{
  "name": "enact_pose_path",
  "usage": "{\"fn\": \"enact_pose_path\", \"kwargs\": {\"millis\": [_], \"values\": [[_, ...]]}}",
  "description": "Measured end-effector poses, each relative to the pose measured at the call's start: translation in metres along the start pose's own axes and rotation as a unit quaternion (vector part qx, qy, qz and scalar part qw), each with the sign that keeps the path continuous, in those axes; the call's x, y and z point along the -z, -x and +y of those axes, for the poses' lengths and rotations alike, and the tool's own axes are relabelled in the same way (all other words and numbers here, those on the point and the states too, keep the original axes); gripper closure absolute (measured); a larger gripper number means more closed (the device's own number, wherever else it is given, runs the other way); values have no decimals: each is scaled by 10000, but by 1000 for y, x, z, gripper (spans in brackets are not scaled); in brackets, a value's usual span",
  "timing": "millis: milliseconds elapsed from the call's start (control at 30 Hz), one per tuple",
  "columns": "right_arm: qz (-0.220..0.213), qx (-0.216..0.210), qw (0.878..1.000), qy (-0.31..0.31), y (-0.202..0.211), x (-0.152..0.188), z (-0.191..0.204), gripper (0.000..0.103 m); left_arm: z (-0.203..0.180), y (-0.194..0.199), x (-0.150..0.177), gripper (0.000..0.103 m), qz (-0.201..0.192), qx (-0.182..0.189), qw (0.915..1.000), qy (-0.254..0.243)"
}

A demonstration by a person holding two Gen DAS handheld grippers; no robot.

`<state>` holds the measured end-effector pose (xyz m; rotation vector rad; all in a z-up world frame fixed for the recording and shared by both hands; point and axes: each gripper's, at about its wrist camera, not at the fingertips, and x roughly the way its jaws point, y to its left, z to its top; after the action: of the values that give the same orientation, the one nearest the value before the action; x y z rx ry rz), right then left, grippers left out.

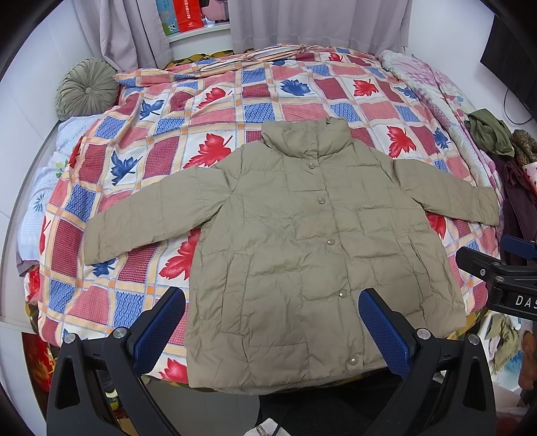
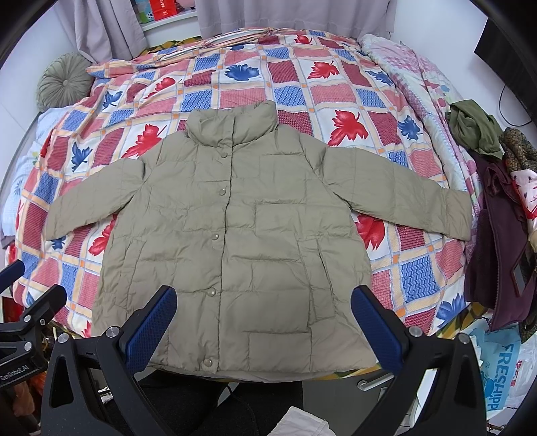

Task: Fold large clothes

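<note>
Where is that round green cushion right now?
The round green cushion sits at the far left corner of the bed in both views, beside the curtain, well apart from the jacket.

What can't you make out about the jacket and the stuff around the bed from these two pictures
- Jacket hem: in both wrist views the open gripper fingers cover its lower corners.
- Jacket's back: hidden, lying face up on the quilt.
- Clothes pile at the bed's right side: overlapping, cut by the fisheye edge, so single garments can't be told.
- Books behind the curtain: cut by the top edge, print too small.
</note>
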<state>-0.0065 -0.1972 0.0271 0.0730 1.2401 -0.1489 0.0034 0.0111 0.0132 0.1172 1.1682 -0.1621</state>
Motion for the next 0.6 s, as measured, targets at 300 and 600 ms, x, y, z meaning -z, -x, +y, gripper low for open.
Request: {"fn": "enact_pose_path", "kwargs": {"millis": [300, 600], "values": [[5, -1, 10000, 9, -1, -1, 1, 0, 0, 0, 0, 0, 1, -2, 10000, 0], [6, 3, 10000, 0, -1, -1, 1, 0, 0, 0, 0, 0, 0, 2, 10000, 5]]}}
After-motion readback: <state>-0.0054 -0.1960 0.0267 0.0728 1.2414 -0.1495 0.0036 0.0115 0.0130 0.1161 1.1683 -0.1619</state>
